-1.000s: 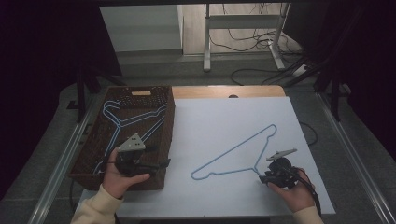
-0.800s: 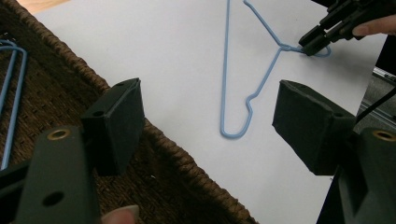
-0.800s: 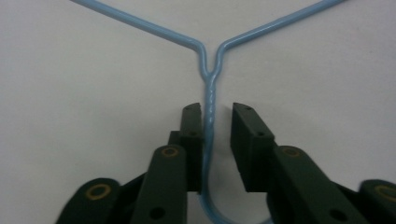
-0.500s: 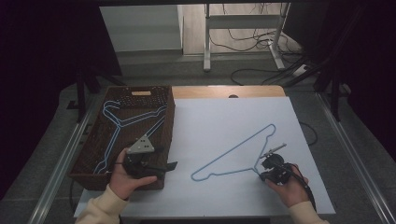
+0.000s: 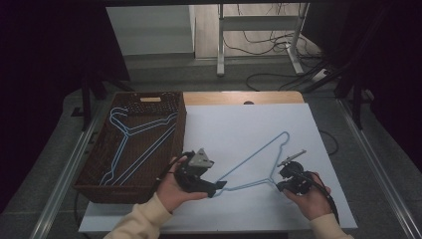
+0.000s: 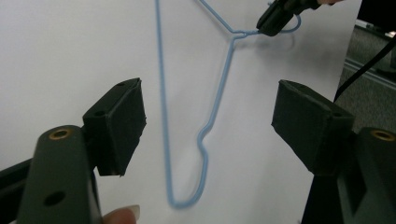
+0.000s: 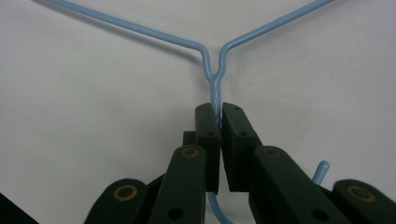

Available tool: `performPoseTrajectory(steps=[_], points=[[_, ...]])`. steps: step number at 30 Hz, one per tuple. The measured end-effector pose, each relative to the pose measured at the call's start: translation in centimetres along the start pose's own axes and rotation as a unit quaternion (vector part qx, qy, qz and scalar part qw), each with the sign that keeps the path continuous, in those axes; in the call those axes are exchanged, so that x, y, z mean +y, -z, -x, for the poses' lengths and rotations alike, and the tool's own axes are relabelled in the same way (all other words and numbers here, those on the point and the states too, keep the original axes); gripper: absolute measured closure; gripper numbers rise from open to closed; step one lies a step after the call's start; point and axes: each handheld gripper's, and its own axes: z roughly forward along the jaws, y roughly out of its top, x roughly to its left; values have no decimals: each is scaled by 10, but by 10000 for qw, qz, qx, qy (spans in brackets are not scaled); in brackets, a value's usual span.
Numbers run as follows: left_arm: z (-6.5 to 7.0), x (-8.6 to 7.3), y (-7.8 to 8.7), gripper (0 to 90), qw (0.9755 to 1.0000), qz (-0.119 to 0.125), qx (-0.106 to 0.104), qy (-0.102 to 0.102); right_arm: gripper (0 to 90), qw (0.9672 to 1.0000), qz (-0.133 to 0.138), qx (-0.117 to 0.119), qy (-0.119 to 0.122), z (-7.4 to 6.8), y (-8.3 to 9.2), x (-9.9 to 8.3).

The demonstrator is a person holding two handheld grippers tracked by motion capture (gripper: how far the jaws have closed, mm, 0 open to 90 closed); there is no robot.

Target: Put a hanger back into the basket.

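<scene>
Left hand-held gripper (image 5: 215,188) has moved to hanger (image 5: 259,157).

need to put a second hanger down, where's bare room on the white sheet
Free: the far strip of the white sheet between the basket and its right edge. Crowded: the near half, taken by the blue hanger, left tool and right tool.
</scene>
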Motion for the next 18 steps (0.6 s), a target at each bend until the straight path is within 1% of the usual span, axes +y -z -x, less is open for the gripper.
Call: performPoseTrajectory(steps=[1,2,3,4,6,7,10,11,12,13,14,15,16,17,18], points=[[1,2,-8,258,10000,-74,-38,-3,859,10000,-4,-5,-1,0,0,0],[3,5,-22,265,9997,-207,-94,12,859,10000,11,-8,0,0,0,0],[3,5,-22,268,9997,-207,-94,12,859,10000,11,-8,0,0,0,0],[5,6,-29,268,9996,-263,-114,-5,859,10000,-4,1,23,0,1,0],[6,8,-43,279,9989,-409,-157,-145,859,10000,2,15,12,0,1,0],[6,8,-47,288,9988,-439,-167,-149,859,10000,5,15,17,0,2,0],[4,9,-66,328,9985,-490,-221,-77,859,10000,-7,15,35,-1,3,1],[3,10,-70,337,9980,-573,-243,-127,859,10000,-8,5,39,-2,3,1],[3,11,-81,369,9973,-644,-314,-158,859,10000,-15,6,46,-3,3,1],[3,11,-81,382,9973,-644,-314,-158,859,10000,-15,6,46,-3,3,1],[3,11,-87,402,9970,-672,-336,-181,859,10000,-19,5,60,-3,4,1],[3,11,-92,402,9965,-718,-367,-203,859,10000,-19,5,60,-3,4,1],[3,12,-103,435,9958,-796,-413,-186,858,10000,-17,10,58,-3,4,2],[3,12,-103,452,9958,-796,-413,-186,858,10000,-17,10,58,-3,4,2],[2,12,-107,452,9956,-809,-430,-188,858,10000,-16,0,63,-3,5,2]])
